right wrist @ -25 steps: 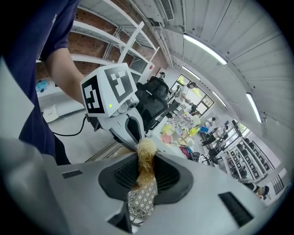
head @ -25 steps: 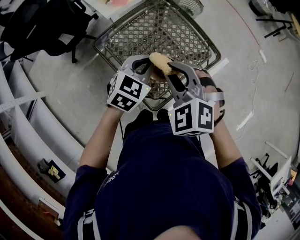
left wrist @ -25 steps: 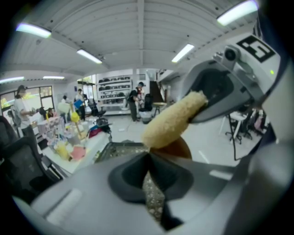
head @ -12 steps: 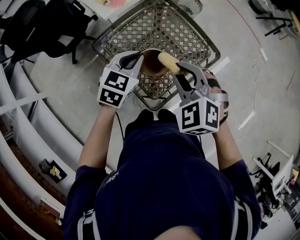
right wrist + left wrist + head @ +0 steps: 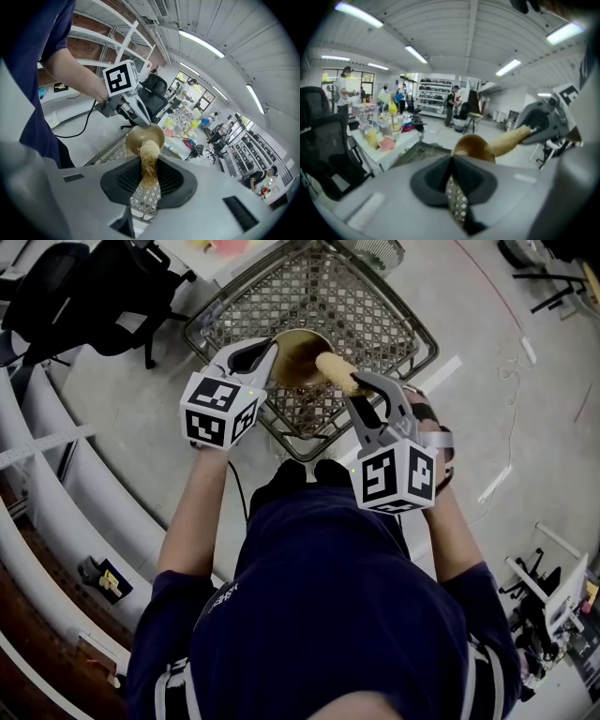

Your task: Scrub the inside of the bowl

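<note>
**A:** Bowl [image 5: 296, 358] out in the open now! A second ago the two grippers were huddled together just ahead of the navy shirt [image 5: 328, 596], and the scrubber lay right across the bowl. Since then they've parted. The left one has swung out towards 9 o'clock and rolled, and the bowl's mouth is showing.

**B:** And the grips?

**A:** The left gripper [image 5: 269, 356] has its jaws pressed fully together on the rim, at the bowl's 9 o'clock. The right gripper [image 5: 360, 385] is closed on the tail of a fibrous tan loofah scrubber [image 5: 336, 371]. The scrubber reaches in from 4 o'clock, with its tip just inside the mouth.

**B:** So what does that do for the job?

**A:** I'd say the scrubbing is under way. With the hollow turned up like that, the loofah has room to sweep round the inside wall.

**B:** How does the bowl look?

**A:** It's small, round and golden-brown, with a smooth sheen inside. I can't make out any dirt. It's held in mid-air between the grippers, over the near corner of a wire mesh basket [image 5: 328, 296] at 12 o'clock. Farther off, at 10 o'clock, there's a black office chair [image 5: 75, 296].
</note>
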Motion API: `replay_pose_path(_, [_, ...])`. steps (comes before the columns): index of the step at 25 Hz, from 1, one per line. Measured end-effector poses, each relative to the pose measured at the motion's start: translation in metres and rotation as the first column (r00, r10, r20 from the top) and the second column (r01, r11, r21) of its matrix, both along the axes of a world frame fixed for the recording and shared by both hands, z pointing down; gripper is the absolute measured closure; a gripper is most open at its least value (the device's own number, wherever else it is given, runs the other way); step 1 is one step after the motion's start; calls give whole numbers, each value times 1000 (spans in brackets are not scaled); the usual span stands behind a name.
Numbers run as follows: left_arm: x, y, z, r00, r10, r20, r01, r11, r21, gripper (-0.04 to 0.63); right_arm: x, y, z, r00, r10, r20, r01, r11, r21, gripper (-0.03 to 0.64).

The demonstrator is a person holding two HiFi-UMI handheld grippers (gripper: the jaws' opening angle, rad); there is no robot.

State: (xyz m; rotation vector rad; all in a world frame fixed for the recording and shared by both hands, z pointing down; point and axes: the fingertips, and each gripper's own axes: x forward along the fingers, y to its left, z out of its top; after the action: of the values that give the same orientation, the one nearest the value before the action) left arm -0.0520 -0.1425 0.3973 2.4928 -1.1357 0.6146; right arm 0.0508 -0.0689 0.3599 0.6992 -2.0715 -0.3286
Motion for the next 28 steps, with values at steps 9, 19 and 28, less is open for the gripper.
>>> replay_pose_path(9, [5, 0, 0, 999, -43, -33, 43, 999, -17, 583, 7, 11, 8, 1000, -23, 9, 23, 1000, -19, 541])
replay_pose_path(19, [31, 13, 7, 998, 20, 54, -20, 1000, -4, 583, 36, -5, 0, 1000, 12, 16, -12, 1000, 7, 541])
replay_pose_path(28, [50, 23, 14, 997, 48, 66, -46, 999, -26, 583, 50, -3, 1, 999, 20, 31, -20, 1000, 6, 541])
